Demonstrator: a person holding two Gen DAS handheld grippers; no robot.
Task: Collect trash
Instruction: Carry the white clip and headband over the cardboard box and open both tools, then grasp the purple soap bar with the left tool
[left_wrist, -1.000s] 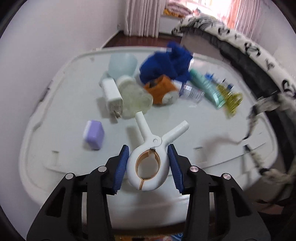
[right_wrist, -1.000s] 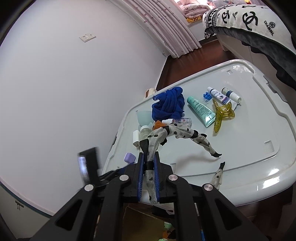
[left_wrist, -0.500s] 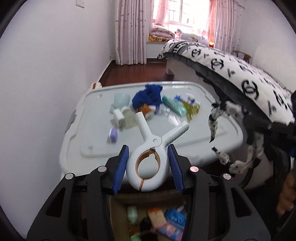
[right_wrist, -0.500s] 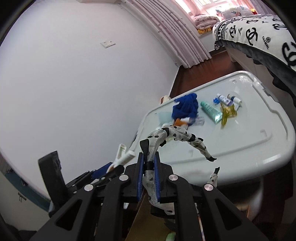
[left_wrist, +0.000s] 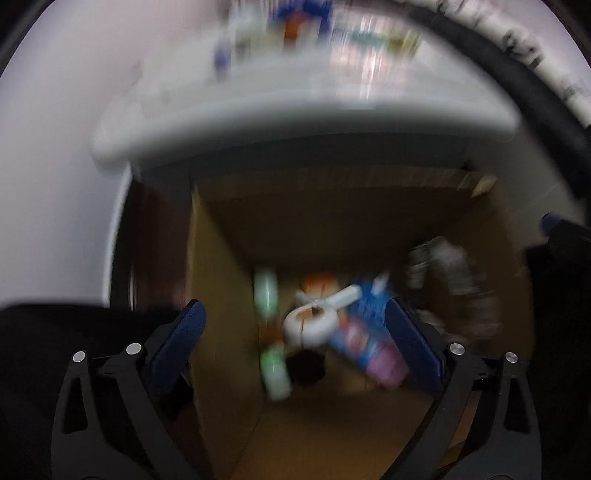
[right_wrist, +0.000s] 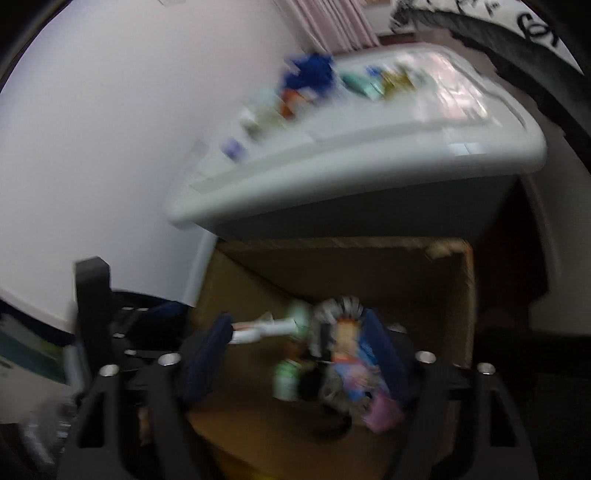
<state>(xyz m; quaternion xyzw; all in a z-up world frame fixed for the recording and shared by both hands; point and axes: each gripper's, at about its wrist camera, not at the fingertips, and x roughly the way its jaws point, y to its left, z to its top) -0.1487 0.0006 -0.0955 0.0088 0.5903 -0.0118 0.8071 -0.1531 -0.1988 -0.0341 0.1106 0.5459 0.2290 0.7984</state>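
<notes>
Both views are blurred by motion. My left gripper (left_wrist: 299, 334) points down into a brown cardboard box (left_wrist: 225, 280), and its jaws are opening wide. The white clamp (left_wrist: 317, 319) hangs loose between the blue pads, touching neither, above the trash in the box. My right gripper (right_wrist: 295, 354) is over the same box (right_wrist: 369, 266) with its jaws opening. The black-spotted white cloth (right_wrist: 341, 304) lies free just beyond its fingers, and shows as a pale heap (left_wrist: 450, 273) in the left wrist view. The white clamp (right_wrist: 258, 328) appears near the right gripper's left finger.
The box holds green bottles (left_wrist: 275, 369), a blue and pink packet (left_wrist: 369, 343) and other trash. The white lidded bin (right_wrist: 369, 147) stands just behind the box with several small items on top. A white wall is at left and a dark bed edge (left_wrist: 517, 92) at right.
Both grippers swung down from the bin top to over the box. The left let go of the white clamp and the right let go of the spotted cloth; both items now drop free.
</notes>
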